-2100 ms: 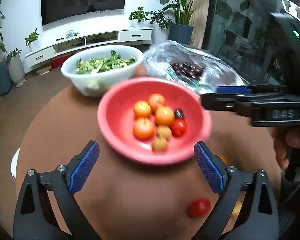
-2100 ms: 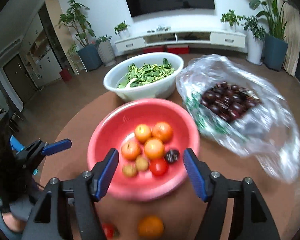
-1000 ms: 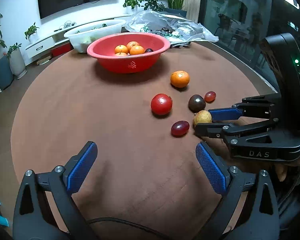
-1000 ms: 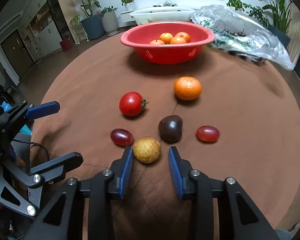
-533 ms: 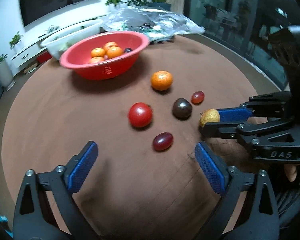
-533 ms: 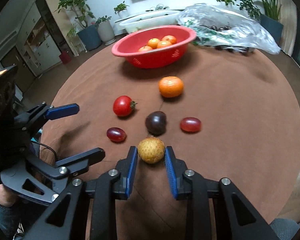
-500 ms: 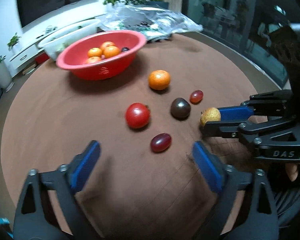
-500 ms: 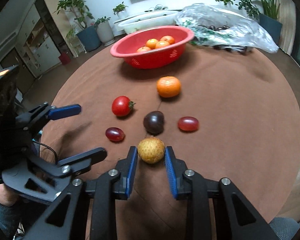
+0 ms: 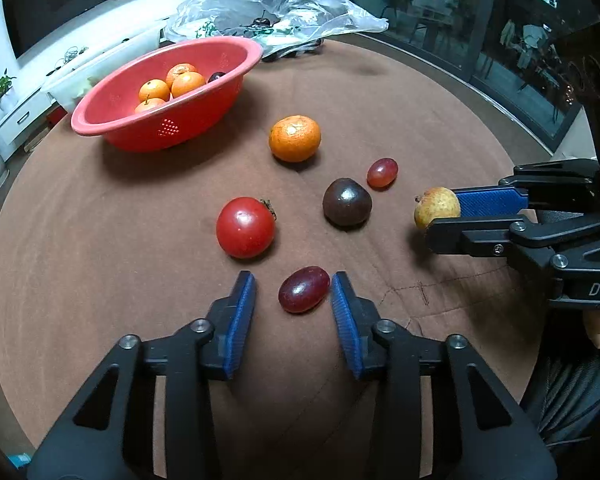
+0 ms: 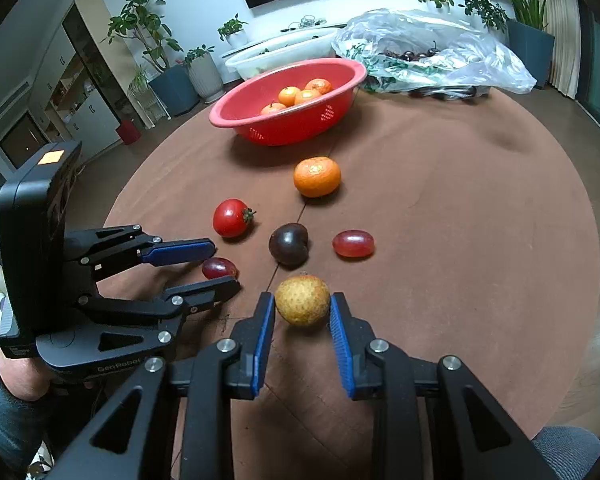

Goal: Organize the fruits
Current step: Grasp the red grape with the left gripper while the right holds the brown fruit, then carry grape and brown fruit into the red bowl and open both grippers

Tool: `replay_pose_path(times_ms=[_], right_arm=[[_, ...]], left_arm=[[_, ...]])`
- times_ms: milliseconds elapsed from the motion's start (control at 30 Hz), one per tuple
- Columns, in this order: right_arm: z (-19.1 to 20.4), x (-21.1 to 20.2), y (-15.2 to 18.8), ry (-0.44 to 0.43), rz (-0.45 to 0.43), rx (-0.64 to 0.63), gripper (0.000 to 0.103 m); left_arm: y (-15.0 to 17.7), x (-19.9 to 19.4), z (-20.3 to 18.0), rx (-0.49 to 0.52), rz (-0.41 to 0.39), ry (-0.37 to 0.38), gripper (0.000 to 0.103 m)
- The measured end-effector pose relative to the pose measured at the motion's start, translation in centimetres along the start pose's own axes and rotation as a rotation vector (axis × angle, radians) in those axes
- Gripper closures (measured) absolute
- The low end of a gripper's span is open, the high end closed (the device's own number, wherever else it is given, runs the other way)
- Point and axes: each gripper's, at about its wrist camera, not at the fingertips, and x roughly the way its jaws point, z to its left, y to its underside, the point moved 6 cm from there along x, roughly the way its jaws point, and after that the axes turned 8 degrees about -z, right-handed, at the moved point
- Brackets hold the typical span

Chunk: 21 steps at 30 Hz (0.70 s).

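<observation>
Right fingers (image 10: pixel 302 312) clamping the speckled yellow-brown round fruit (image 10: pixel 302 300), left fingers (image 9: pixel 293 298) just been closing around the dark red oval grape (image 9: pixel 303 289) on the brown surface (image 9: pixel 100 240), not yet pinching — centring before squeezing gently.

Loose on the table (image 9: pixel 100 240) lie two red grapes (image 9: pixel 303 289) (image 9: pixel 382 172), one tomato (image 9: pixel 245 227), one mandarin (image 9: pixel 295 138), one dark plum (image 9: pixel 347 202) and one yellowish fruit (image 10: pixel 302 300). The red basin (image 9: pixel 204 80) shows four mandarins (image 9: pixel 188 84). Two claws (image 9: pixel 293 308) (image 10: pixel 302 316) are present.

Both grippers: black plastic frames, silver screws, blue ribbed pads (image 9: pixel 240 320). Left gripper (image 10: pixel 216 266): "GenRobot" lettering. Right gripper (image 9: pixel 440 210): "DAS" lettering. Grey sleeve (image 10: pixel 4 412).
</observation>
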Motion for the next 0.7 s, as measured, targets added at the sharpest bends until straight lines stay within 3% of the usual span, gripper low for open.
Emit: replay_pose_path(times_ms=[133, 700], right_arm=[[0.0, -0.1, -0.1, 0.001, -0.003, 0.0, 0.072], [0.0, -0.6, -0.5, -0.01, -0.022, 0.016, 0.072]], left_arm=[[0.1, -0.2, -0.3, 0.006, 0.0, 0.016, 0.08], [0.3, -2.3, 1.0, -0.063, -0.054, 0.016, 0.081]])
